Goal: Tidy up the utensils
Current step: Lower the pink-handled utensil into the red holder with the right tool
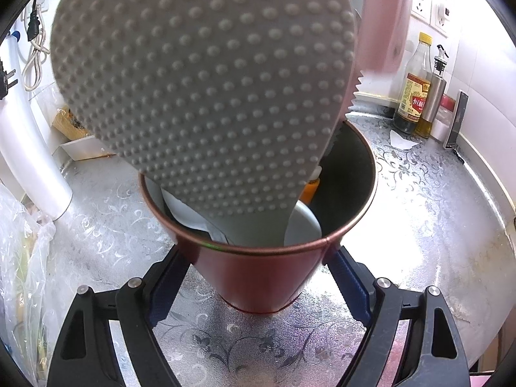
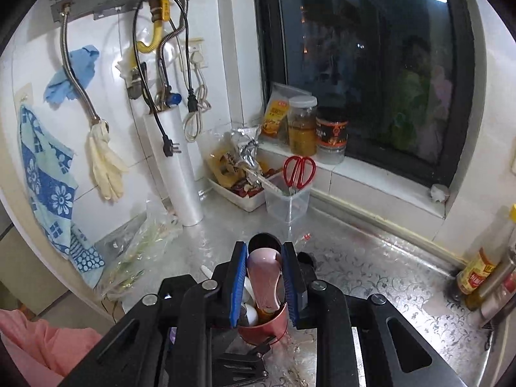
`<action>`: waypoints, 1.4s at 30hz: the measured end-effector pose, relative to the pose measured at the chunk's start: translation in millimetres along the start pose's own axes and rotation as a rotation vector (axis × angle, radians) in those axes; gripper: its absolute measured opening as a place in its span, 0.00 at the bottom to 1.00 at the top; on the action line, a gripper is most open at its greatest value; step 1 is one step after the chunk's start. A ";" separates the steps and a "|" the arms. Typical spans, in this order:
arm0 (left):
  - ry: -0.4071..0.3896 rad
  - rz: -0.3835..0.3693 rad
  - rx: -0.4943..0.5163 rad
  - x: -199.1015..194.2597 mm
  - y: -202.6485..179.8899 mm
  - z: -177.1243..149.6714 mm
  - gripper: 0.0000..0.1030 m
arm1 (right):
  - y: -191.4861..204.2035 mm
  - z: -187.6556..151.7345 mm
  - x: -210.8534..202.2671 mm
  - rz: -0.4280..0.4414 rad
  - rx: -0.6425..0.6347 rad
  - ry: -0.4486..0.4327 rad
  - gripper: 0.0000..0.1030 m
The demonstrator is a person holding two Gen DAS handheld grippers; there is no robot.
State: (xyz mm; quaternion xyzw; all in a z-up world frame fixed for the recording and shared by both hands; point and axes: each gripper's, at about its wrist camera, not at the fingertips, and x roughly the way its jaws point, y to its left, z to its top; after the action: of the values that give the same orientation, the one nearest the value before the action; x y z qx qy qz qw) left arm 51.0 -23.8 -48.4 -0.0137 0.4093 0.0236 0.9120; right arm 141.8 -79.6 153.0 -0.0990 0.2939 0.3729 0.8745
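Observation:
A red metal cup [image 1: 258, 277] stands on the silver patterned counter [image 1: 419, 209], and my left gripper [image 1: 258, 254] is shut on its sides with both blue pads. Out of it stick a grey dotted rice paddle [image 1: 200, 90], a white spoon [image 1: 303, 225] and an orange handle [image 1: 309, 190]. A pink utensil [image 1: 380, 25] with a serrated edge hangs at the cup's far rim. In the right wrist view my right gripper [image 2: 264, 246] is shut on that pink utensil [image 2: 264, 277] just above the red cup [image 2: 267, 325].
A vinegar bottle [image 1: 414, 90] and a steel oil dispenser [image 1: 433, 96] stand at the back right. A white roll [image 1: 29, 148] and a plastic bag [image 1: 22, 274] are on the left. Beyond the cup are a clear tub with red scissors [image 2: 298, 171] and a white tray [image 2: 238, 193].

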 end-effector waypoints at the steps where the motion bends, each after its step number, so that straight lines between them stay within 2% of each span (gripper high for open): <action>1: -0.001 -0.002 -0.001 -0.7 -0.2 -1.3 0.84 | -1.0 -1.7 4.4 0.000 0.005 0.012 0.23; 5: -0.002 -0.006 -0.003 0.2 3.6 -1.8 0.84 | -9.2 -11.6 20.9 0.004 0.046 0.065 0.23; 17: -0.003 -0.007 -0.004 0.7 3.1 -2.3 0.84 | -3.7 -10.2 22.8 0.026 0.015 0.054 0.23; 24: -0.003 -0.006 -0.004 1.0 2.6 -1.8 0.84 | -12.9 -20.2 40.4 0.031 0.058 0.115 0.23; 34: -0.004 -0.006 -0.005 -0.2 4.4 -4.2 0.84 | -8.7 -19.3 37.9 0.046 0.051 0.105 0.23; 42: -0.004 -0.006 -0.006 -0.1 4.3 -4.5 0.84 | -15.7 -26.4 52.3 0.052 0.085 0.157 0.23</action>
State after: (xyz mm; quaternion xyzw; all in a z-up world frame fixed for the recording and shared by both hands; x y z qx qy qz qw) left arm 47.4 -19.7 -51.3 -0.0175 0.4072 0.0220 0.9129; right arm 170.1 -69.9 100.2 -0.0832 0.3795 0.3738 0.8422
